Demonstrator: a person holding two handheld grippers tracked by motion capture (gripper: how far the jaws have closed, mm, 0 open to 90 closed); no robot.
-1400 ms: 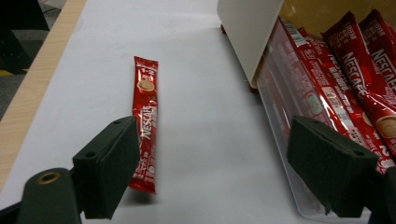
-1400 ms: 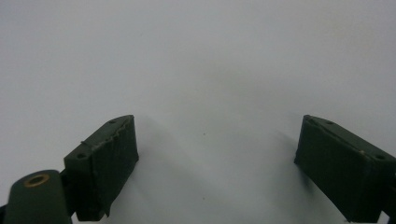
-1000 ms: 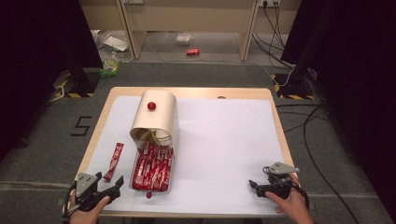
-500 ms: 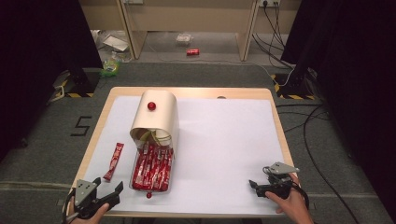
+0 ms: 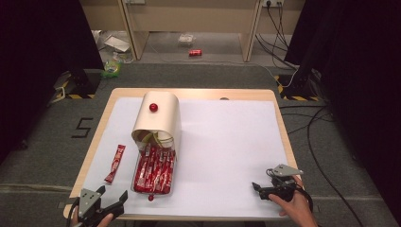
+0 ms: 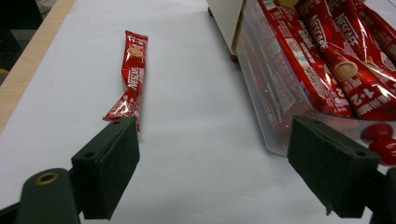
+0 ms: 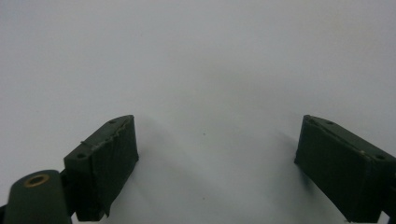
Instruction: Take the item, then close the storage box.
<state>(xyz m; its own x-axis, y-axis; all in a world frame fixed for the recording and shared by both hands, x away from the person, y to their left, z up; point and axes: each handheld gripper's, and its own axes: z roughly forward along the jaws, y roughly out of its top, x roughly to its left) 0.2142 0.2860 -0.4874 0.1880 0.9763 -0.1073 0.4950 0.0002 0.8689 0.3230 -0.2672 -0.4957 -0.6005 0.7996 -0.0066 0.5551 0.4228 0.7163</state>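
The left tool [image 5: 113, 201] hangs at the near left corner of the counter [image 5: 198, 93], its jaws spread wide and holding nothing. In the left gripper view a loose red sachet [image 6: 130, 77] lies flat on the white sheet [image 5: 227, 151] just beyond the left jaw, apart from it. To its right stands a clear tray [image 6: 275, 88] packed with more red sachets [image 6: 341, 56], one end tucked under a cream box [image 5: 158, 116] that bears a red knob [image 5: 153, 107]. The right tool [image 5: 261, 189] rests at the near right of the sheet, well apart from the tray, jaws released and wide, with bare white sheet between them.
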